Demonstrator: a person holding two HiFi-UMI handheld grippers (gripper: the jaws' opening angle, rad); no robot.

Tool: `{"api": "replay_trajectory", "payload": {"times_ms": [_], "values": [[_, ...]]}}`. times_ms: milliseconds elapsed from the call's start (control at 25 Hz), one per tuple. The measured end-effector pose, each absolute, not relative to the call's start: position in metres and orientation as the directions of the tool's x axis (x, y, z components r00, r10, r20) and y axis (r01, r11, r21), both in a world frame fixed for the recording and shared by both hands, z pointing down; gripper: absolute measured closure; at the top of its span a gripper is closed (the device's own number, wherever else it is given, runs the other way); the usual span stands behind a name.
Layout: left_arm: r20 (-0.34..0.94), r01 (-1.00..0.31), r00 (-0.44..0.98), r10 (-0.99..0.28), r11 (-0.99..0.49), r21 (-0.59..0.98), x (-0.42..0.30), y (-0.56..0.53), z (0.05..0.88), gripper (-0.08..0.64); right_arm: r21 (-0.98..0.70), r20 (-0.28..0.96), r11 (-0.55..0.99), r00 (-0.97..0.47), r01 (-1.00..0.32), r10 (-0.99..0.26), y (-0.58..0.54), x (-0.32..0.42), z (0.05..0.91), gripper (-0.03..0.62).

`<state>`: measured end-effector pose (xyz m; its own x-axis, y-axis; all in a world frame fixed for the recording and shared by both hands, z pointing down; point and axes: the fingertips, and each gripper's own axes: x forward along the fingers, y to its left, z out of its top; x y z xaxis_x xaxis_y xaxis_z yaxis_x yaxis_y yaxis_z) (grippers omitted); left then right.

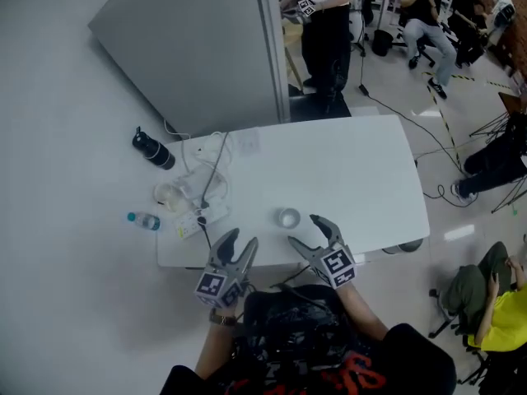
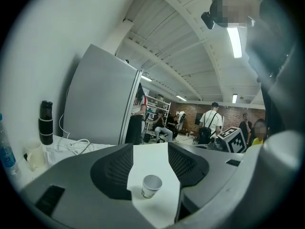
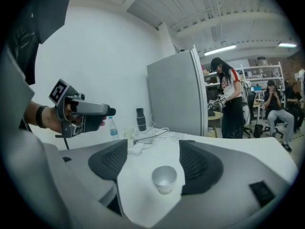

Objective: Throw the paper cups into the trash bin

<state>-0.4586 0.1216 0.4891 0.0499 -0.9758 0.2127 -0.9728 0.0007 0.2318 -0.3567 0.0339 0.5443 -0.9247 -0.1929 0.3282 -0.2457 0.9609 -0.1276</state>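
Head view: the paper cup is standing upright on the white tabletop, close to its near edge. The left gripper and right gripper are hovering over that edge on either side of the cup. Cables are lying toward the left edge.

Left gripper view: the jaws are standing apart, holding nothing, and the cup is sitting ahead of them, untouched.

Right gripper view: the jaws are gaping wide and empty, with the cup standing free just ahead of them.
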Motion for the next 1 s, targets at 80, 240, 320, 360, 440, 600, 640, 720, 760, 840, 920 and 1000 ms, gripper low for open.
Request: {"api": "replay_trajectory", "payload": {"times_ms": [80, 240, 320, 360, 440, 600, 640, 720, 760, 840, 920, 1000], "values": [[0.209, -0.977, 0.030, -0.977, 0.016, 0.214, -0.453, 0.108, 0.484, 0.337, -0.121, 0.339, 0.968, -0.926, -0.219, -0.167, 0.026, -0.355, 0.551, 0.242], [0.240, -0.978, -0.027, -0.970, 0.075, 0.194, -0.447, 0.098, 0.490, 0.337, -0.111, 0.366, 0.976, -0.921, -0.185, -0.133, 0.012, -0.350, 0.564, 0.242], [0.249, -0.978, -0.051, -0.967, 0.099, 0.183, -0.447, 0.094, 0.491, 0.338, -0.111, 0.381, 0.978, -0.916, -0.178, -0.124, 0.006, -0.349, 0.572, 0.242], [0.251, -0.977, -0.060, -0.966, 0.108, 0.184, -0.448, 0.093, 0.493, 0.338, -0.114, 0.389, 0.978, -0.913, -0.177, -0.120, 0.004, -0.350, 0.577, 0.242], [0.255, -0.973, -0.068, -0.965, 0.121, 0.197, -0.451, 0.092, 0.499, 0.338, -0.123, 0.409, 0.977, -0.905, -0.176, -0.112, 0.005, -0.351, 0.588, 0.242], [0.284, -0.969, -0.079, -0.956, 0.141, 0.203, -0.457, 0.091, 0.509, 0.338, -0.129, 0.457, 0.972, -0.881, -0.199, -0.120, 0.007, -0.357, 0.621, 0.242], [0.293, -0.967, -0.079, -0.953, 0.145, 0.208, -0.458, 0.092, 0.510, 0.338, -0.130, 0.471, 0.971, -0.874, -0.203, -0.120, 0.009, -0.360, 0.631, 0.242], [0.310, -0.965, -0.081, -0.947, 0.152, 0.214, -0.462, 0.096, 0.513, 0.338, -0.133, 0.500, 0.968, -0.858, -0.211, -0.118, 0.010, -0.367, 0.652, 0.242], [0.316, -0.964, -0.085, -0.945, 0.157, 0.213, -0.465, 0.098, 0.514, 0.338, -0.136, 0.515, 0.967, -0.849, -0.215, -0.117, 0.010, -0.371, 0.662, 0.211], [0.321, -0.963, -0.090, -0.943, 0.164, 0.212, -0.471, 0.101, 0.516, 0.338, -0.141, 0.545, 0.965, -0.831, -0.221, -0.111, 0.008, -0.377, 0.681, 0.172], [0.325, -0.963, -0.092, -0.941, 0.168, 0.212, -0.478, 0.105, 0.519, 0.339, -0.137, 0.573, 0.965, -0.812, -0.225, -0.108, 0.007, -0.381, 0.699, 0.172], [0.329, -0.963, -0.091, -0.940, 0.167, 0.212, -0.484, 0.108, 0.522, 0.338, -0.134, 0.594, 0.963, -0.797, -0.232, -0.110, 0.005, -0.386, 0.713, 0.172]]}}
